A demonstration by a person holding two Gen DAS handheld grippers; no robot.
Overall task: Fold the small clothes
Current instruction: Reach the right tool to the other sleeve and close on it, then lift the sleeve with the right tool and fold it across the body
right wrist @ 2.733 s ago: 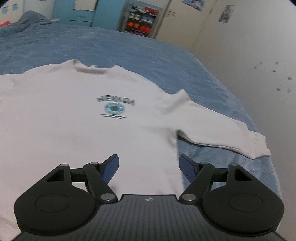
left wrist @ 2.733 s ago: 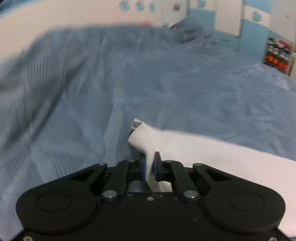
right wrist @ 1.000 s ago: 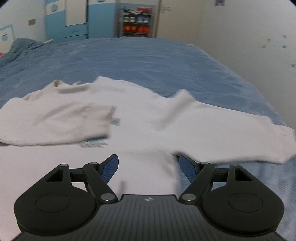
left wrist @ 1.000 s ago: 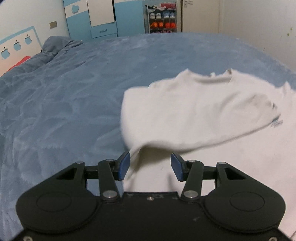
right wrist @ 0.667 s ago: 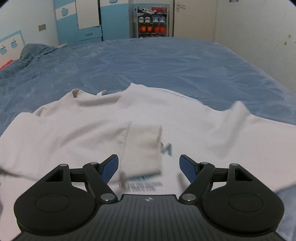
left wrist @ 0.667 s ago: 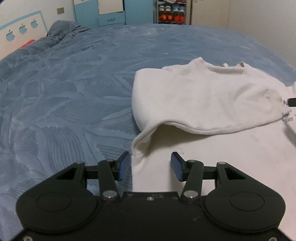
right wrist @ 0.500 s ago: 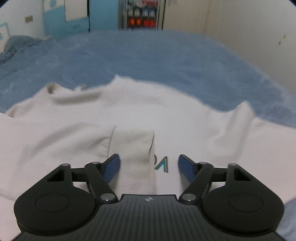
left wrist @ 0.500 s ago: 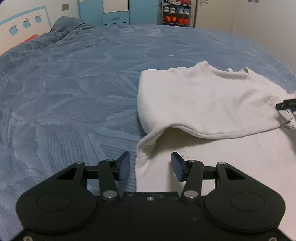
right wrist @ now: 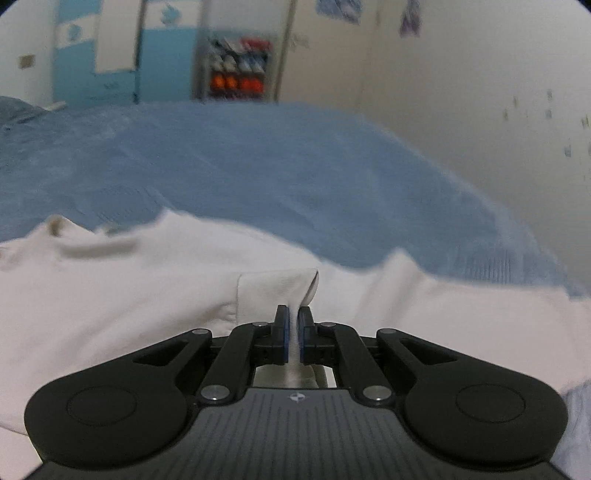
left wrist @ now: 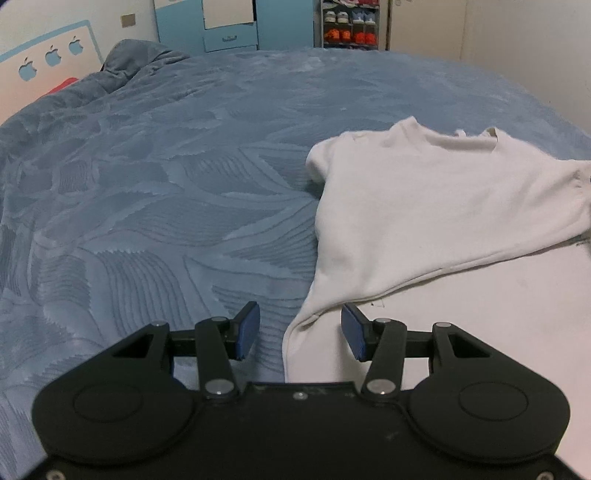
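A blue bedspread [left wrist: 155,206] covered the whole bed, and the white sweatshirt [left wrist: 461,317] lay flat on its right part, neck hole toward the far wall. The fold looked only begun: one sleeve [left wrist: 436,206] was already laid across the chest, while the other sleeve [right wrist: 480,314] was spread out to the side, and the body was not yet folded at all. The left gripper [left wrist: 300,330] hung with its jaws wide apart and empty, straddling the sweatshirt's side edge near the armpit. The right gripper [right wrist: 293,332] was clamped on the cuff [right wrist: 277,291] of the folded sleeve, apparently to straighten it. A bunched blanket [left wrist: 136,59], blue cupboards [left wrist: 207,22] and a shoe rack [left wrist: 351,22] stood far off. Nothing blocked the work.
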